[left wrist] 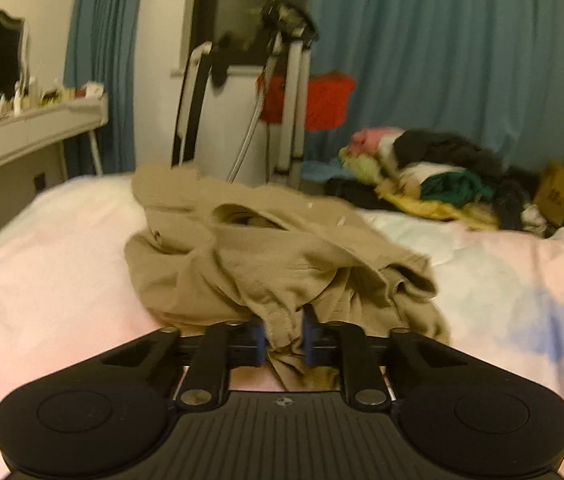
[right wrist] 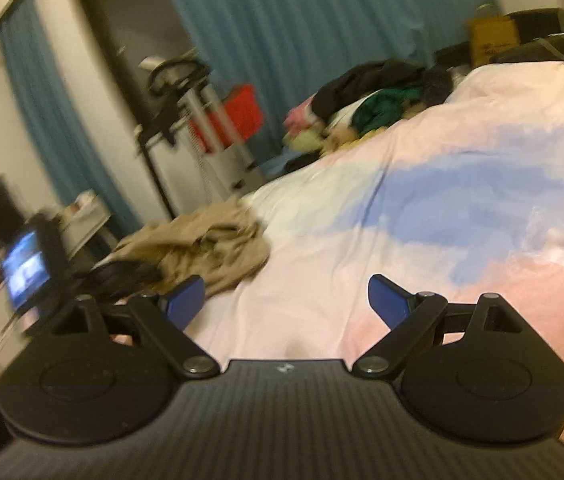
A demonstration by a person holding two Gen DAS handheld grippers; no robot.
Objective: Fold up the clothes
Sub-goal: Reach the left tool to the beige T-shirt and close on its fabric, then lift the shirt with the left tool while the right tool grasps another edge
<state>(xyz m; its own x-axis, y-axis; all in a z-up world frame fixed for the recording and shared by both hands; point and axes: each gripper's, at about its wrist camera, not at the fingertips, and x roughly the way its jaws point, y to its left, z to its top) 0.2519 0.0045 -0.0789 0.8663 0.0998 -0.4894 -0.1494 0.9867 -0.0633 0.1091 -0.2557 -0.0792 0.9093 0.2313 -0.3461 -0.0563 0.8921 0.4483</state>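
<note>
A crumpled beige garment [left wrist: 266, 264] lies on the pink and blue bedspread [left wrist: 54, 288]. My left gripper [left wrist: 285, 338] is shut on the near edge of that garment, with a fold of cloth pinched between its blue pads. In the right wrist view the same beige garment [right wrist: 210, 248] lies to the left on the bedspread [right wrist: 442, 208]. My right gripper [right wrist: 286, 300] stands open above the bedspread, with nothing between its blue fingers [right wrist: 386, 300]. The left gripper's body [right wrist: 118, 276] shows as a dark blur at the garment's near edge.
A pile of mixed clothes [left wrist: 434, 176] lies at the far side of the bed. An exercise machine [left wrist: 282, 80] and a red basket [left wrist: 322, 98] stand before blue curtains. A white dresser [left wrist: 22, 136] with a mirror is at left. A cardboard box [left wrist: 562, 192] sits far right.
</note>
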